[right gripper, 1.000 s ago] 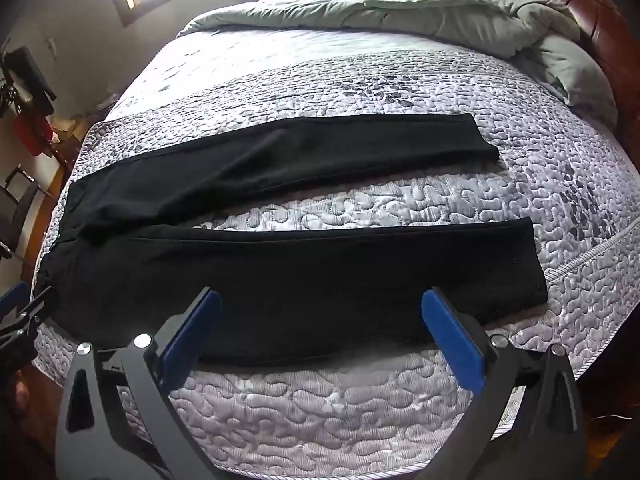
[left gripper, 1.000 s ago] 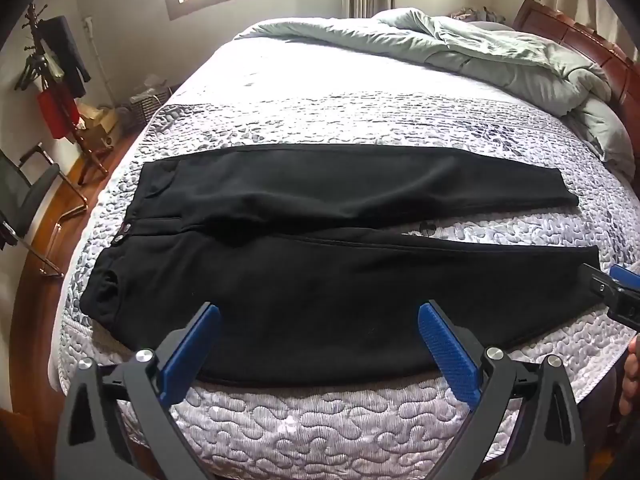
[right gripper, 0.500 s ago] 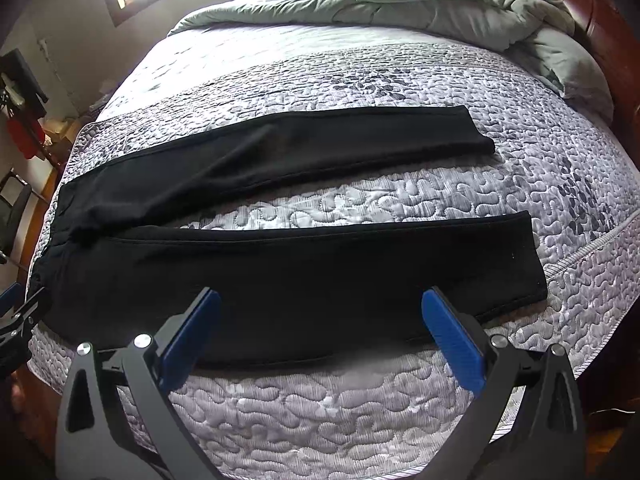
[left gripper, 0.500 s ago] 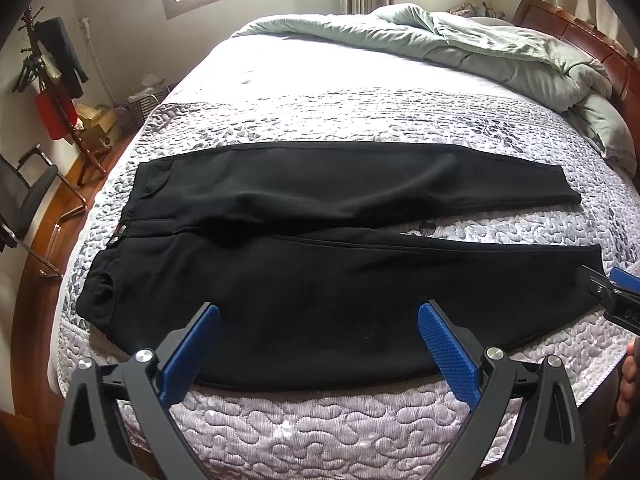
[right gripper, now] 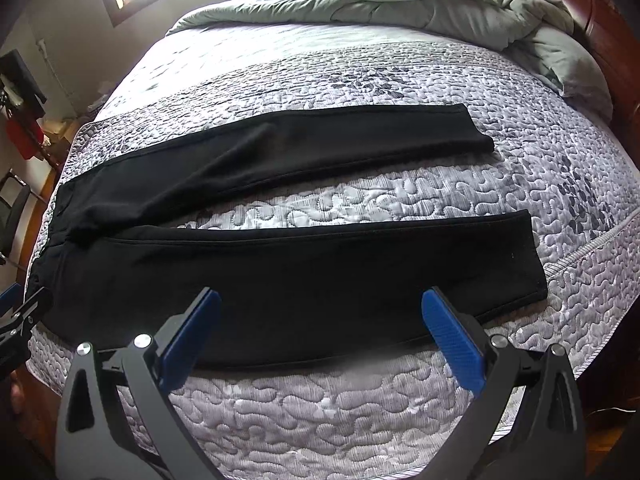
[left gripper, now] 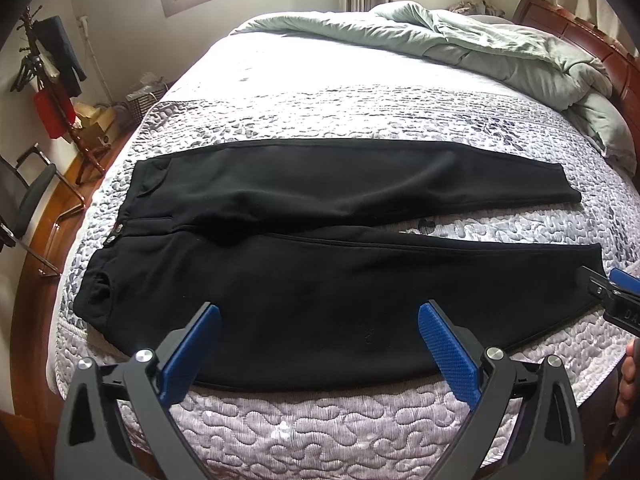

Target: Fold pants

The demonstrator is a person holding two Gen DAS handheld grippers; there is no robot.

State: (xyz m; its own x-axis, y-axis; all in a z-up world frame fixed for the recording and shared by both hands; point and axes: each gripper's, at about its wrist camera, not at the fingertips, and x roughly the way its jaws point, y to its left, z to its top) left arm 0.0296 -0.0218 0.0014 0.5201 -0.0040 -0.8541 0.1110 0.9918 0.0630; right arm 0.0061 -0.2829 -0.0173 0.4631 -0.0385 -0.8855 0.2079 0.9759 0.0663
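Note:
Black pants [left gripper: 312, 280] [right gripper: 304, 272] lie flat across the quilted bed, waistband to the left, both legs spread apart toward the right. My left gripper [left gripper: 318, 316] hovers open over the near leg's thigh, nothing between its blue pads. My right gripper [right gripper: 320, 304] is open above the near leg's lower half, short of the hem [right gripper: 532, 256]. The right gripper [left gripper: 612, 292] also shows at the right edge of the left wrist view, by the near hem. The left gripper [right gripper: 20, 308] shows at the left edge of the right wrist view, by the waistband.
A grey quilted bedspread [left gripper: 360, 92] covers the bed. A rumpled green duvet [left gripper: 480, 44] lies at the far end by a wooden headboard [left gripper: 592, 36]. A chair [left gripper: 28, 200] and a coat stand [left gripper: 48, 88] are on the floor at left.
Both grippers have drifted slightly closer to the bed and lower over the near leg. They stay open, and the pants have not moved.

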